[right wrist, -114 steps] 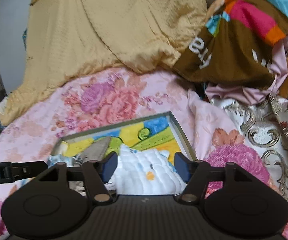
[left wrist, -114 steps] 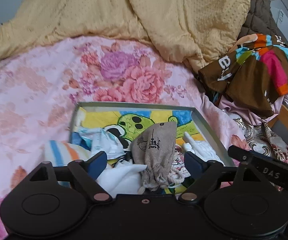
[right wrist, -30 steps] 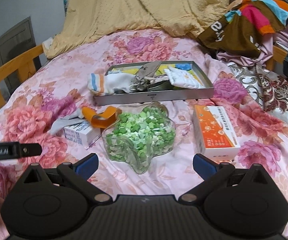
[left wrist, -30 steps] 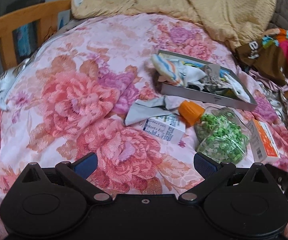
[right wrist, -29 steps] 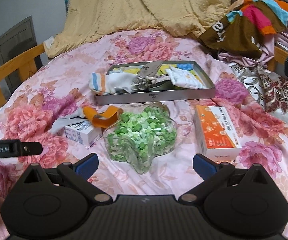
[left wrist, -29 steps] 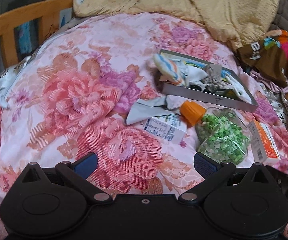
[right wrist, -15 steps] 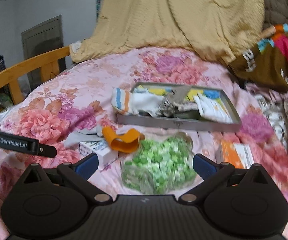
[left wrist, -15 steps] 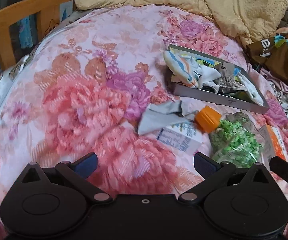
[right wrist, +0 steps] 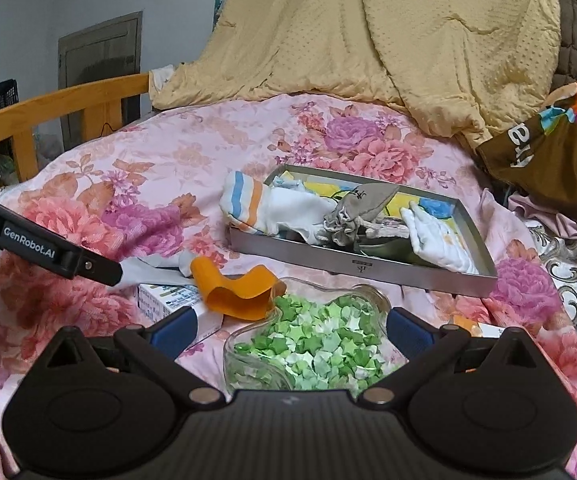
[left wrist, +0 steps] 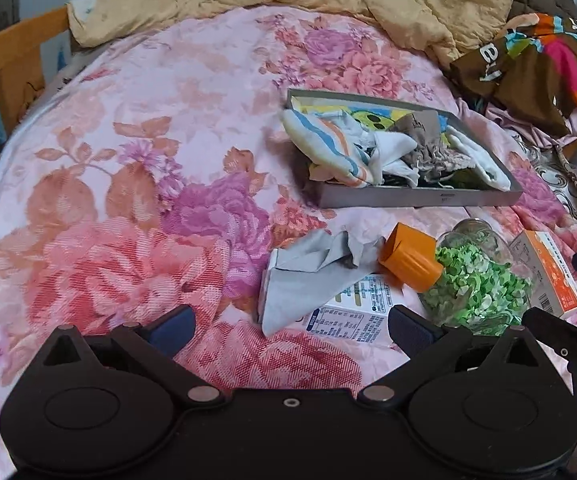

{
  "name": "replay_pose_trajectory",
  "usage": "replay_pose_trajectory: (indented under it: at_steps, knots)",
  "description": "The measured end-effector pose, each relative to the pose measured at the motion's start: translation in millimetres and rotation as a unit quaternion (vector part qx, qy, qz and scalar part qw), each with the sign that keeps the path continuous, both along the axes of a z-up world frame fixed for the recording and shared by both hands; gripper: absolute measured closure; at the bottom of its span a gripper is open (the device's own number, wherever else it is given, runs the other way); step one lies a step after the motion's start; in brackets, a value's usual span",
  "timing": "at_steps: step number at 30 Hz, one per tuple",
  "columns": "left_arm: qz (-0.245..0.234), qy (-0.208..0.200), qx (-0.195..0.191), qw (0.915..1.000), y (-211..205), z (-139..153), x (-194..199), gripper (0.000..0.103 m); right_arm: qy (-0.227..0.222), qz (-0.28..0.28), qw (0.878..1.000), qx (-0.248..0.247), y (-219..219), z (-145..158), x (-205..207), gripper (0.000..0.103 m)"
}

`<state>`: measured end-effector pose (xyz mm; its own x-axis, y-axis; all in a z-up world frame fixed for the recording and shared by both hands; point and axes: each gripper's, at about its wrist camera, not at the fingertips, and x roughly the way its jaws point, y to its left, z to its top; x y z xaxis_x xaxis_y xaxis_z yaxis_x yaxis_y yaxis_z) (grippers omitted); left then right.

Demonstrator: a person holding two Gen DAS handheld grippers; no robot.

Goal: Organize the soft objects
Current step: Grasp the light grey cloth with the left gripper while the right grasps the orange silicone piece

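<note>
Both tongs stood wide apart and held nothing. The left tongs hovered low over the floral bedspread, with the grey cloth just ahead of them. The right tongs hung over the glass jar of green paper stars.

The metal tray lay on the bed beyond the loose items and already held soft goods: a striped sock draped over its near-left rim, a drawstring pouch in the middle, and a white cloth toward its right end. The grey cloth was the one soft item seen outside the tray. It lay crumpled across a small white carton, its far edge touching the orange piece, which in turn rested against the jar. An orange box lay just beside the jar on the far side.

Judgement: the sorting appeared nearly complete, the grey cloth remaining.

Risks noted:
- The cloth overlapped the carton; a deep pinch could take the carton up with it or drag it along.
- The orange piece touched the cloth's edge and could be dislodged against the jar, which lay on a soft, yielding surface and could roll.
- The sock hung partly outside the rim; a further item dropped at that end could push it off onto the bed.
- A shallow pinch on loose fabric could slip during the carry.
</note>
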<state>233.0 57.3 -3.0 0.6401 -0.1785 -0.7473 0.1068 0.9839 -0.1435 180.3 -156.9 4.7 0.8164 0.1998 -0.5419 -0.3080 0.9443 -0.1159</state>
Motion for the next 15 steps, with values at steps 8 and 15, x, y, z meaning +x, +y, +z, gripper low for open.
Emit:
replay_pose_trajectory:
  at_steps: [8, 15]
  knots:
    - [-0.061, -0.031, 0.06, 0.9959, -11.5, -9.8, 8.2, 0.001, -0.031, 0.065, 0.997, -0.034, 20.5, -10.1, 19.3, 0.0]
    - [-0.084, -0.023, 0.062, 0.9943, -10.2, -19.8, 18.5, 0.003, -0.026, 0.079, 0.996, -0.027, 26.4, -19.1, 41.0, 0.001]
